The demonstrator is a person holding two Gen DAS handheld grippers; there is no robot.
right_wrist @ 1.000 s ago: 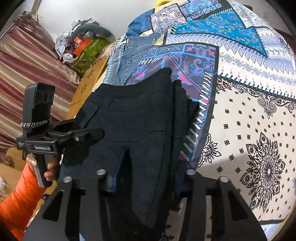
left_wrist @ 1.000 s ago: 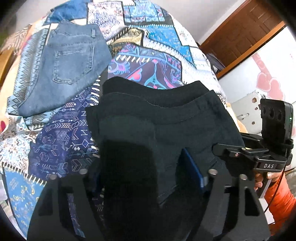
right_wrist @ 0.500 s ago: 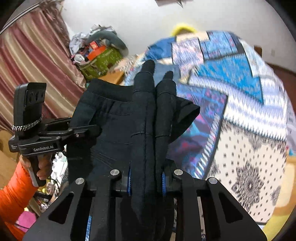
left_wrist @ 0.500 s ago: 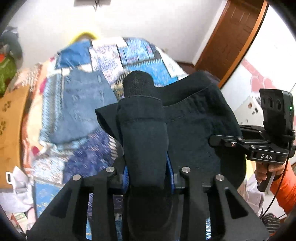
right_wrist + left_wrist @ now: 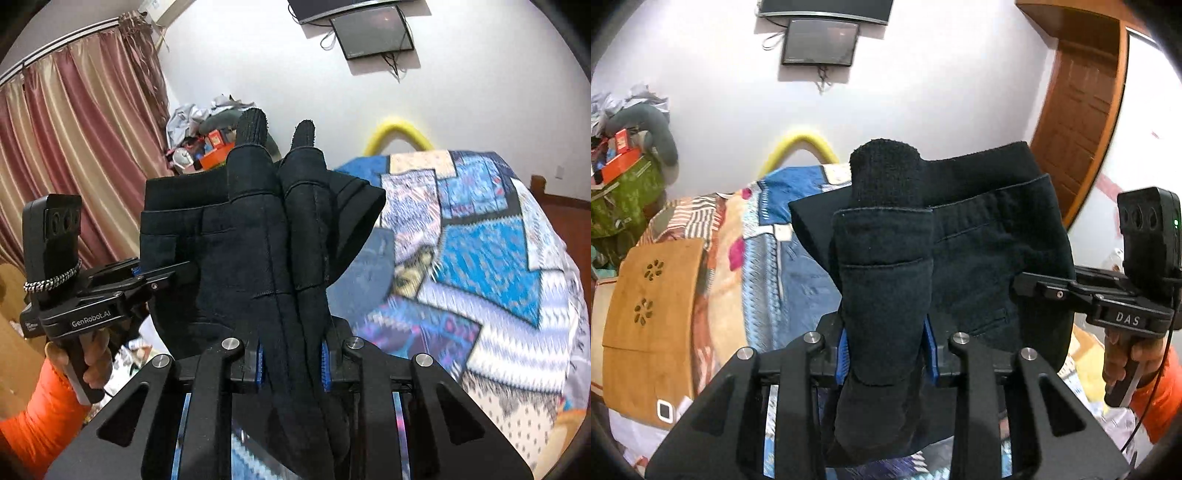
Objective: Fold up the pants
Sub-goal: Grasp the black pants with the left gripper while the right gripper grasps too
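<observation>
The left gripper (image 5: 886,350) is clamped on a bunched fold of the black pants (image 5: 979,236), its blue pads (image 5: 932,354) pressed into the cloth from both sides. The right gripper (image 5: 291,365) is likewise closed tight on two thick rolls of the same pants (image 5: 258,221). Both tools are raised and aimed forward toward the far wall, so the pants hang in the air, spread between them, above the near end of the bed (image 5: 480,258) with its patchwork cover. The lifted cloth blocks most of the middle of each view. A pair of blue jeans (image 5: 805,280) lies on the cover behind it. A dark screen (image 5: 820,42) is mounted on the far wall, red curtains (image 5: 74,147) hang at the left and a wooden door (image 5: 1075,122) stands at the right
</observation>
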